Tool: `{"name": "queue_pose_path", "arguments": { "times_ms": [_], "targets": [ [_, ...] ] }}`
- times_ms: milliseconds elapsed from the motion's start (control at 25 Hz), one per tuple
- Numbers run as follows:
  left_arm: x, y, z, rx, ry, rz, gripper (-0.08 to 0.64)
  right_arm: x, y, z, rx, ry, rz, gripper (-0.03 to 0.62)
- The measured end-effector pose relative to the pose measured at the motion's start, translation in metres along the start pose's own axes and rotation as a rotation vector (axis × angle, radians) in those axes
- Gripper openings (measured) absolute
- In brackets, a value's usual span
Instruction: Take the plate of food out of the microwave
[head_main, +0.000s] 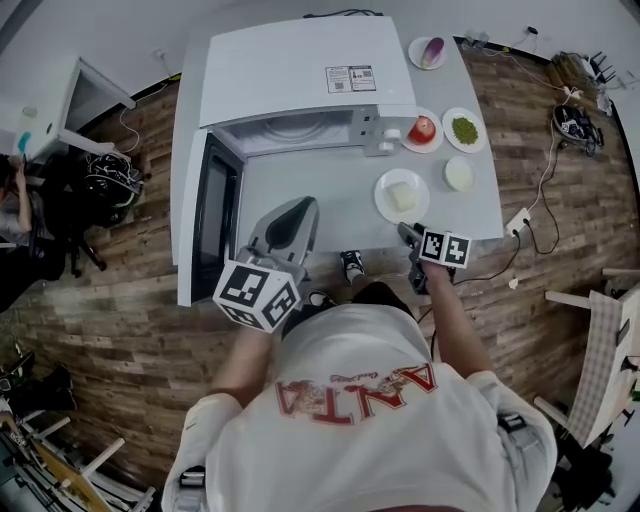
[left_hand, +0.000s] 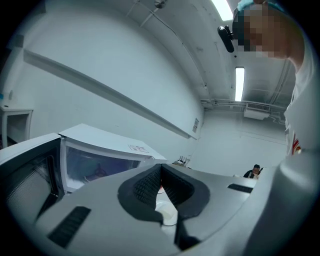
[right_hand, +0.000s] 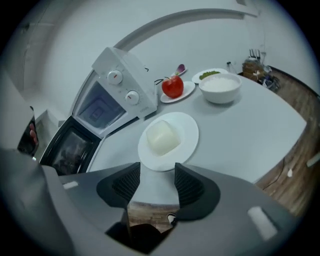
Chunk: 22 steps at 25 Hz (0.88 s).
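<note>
The white plate (head_main: 383, 190) (right_hand: 187, 130) carries a pale block of food (head_main: 402, 196) (right_hand: 162, 136) and rests on the grey table (head_main: 320, 190), to the right of the microwave's mouth. My right gripper (head_main: 408, 233) (right_hand: 157, 172) stands open just behind the plate's near rim, at the table's front edge, and its pads touch nothing. The white microwave (head_main: 290, 70) (right_hand: 122, 82) has its door (head_main: 213, 210) swung out to the left, and its cavity (head_main: 295, 130) looks empty. My left gripper (head_main: 300, 206) (left_hand: 160, 170) hovers before the open door, its jaws meeting at the tips with nothing held.
To the right of the microwave sit a plate with a red apple (head_main: 423, 130) (right_hand: 173, 86), a plate of green food (head_main: 463, 130), a white bowl (head_main: 458, 174) (right_hand: 220, 86) and, further back, a plate with a purple vegetable (head_main: 428, 52). The table's front edge (head_main: 350, 248) lies right by my body.
</note>
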<state>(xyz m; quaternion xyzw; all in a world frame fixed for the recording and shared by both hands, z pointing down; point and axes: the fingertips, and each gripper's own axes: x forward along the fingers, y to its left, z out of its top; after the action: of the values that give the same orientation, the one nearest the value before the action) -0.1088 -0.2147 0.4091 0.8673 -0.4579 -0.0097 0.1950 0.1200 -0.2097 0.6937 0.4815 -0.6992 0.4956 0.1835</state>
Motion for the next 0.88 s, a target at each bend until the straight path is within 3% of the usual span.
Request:
{"name": "queue_pose_path", "arguments": {
  "times_ms": [240,320,480,880],
  "targets": [
    [-0.009,0.002,0.014,0.011,-0.050,0.024,0.009,-0.030,0.054,0.043,-0.174,-0.134,0.063,0.129],
    [-0.014,0.005,0.021,0.023,-0.067,0.042,0.009,-0.044,0.091,0.064,-0.248,-0.212,0.152,0.071],
    [-0.028,0.012,0.036,0.034,-0.100,0.077,0.009,-0.075,0.163,0.098,-0.361,-0.351,0.331,0.017],
    [-0.061,0.033,0.069,0.117,-0.159,0.192,0.009,-0.138,0.283,0.151,-0.594,-0.571,0.517,0.003]
  ]
}}
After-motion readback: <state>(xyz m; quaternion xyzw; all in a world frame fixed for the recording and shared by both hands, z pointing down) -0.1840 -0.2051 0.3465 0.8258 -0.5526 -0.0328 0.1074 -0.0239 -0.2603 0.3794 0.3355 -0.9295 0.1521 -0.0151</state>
